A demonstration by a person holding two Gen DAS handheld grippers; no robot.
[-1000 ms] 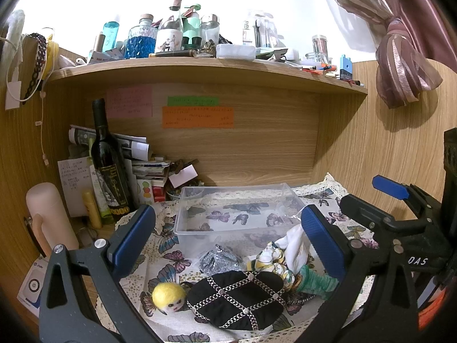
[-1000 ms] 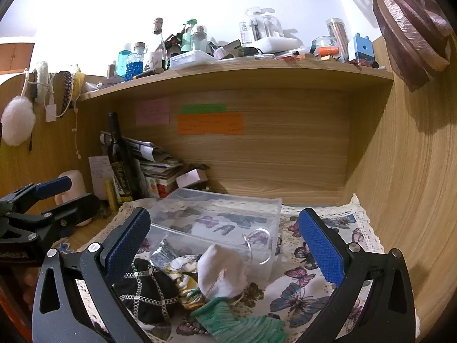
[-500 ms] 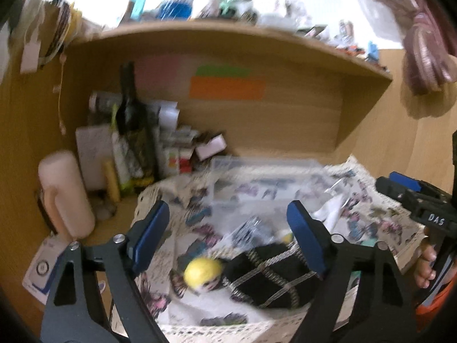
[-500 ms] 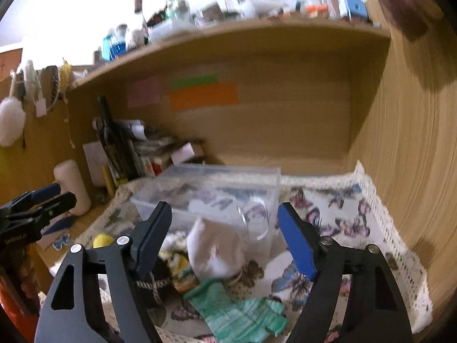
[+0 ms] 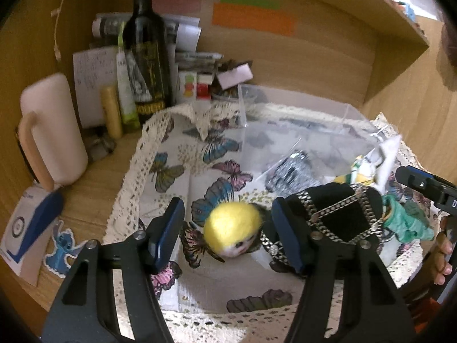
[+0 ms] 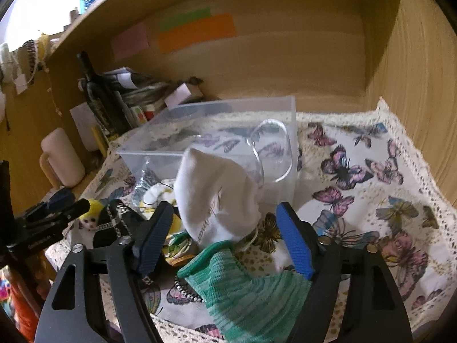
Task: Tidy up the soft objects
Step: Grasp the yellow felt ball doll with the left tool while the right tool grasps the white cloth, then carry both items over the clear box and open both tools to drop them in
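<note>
Clear plastic bin point(image 6: 217, 131), white sock point(image 6: 217, 200) leaning against it

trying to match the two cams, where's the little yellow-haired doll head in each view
Left wrist: the yellow-haired doll head lies low at centre, between the left hand-held gripper fingers.
Right wrist: same doll head is small at the left edge, beside the black chain-trimmed pouch.
Shared landmark: the clear plastic bin.

No text can be read with certainty. The white sock point(image 6: 217, 197) carries cursive lettering, too blurred to read. The wine bottle point(image 5: 148, 54) has an illegible gold label.
</note>
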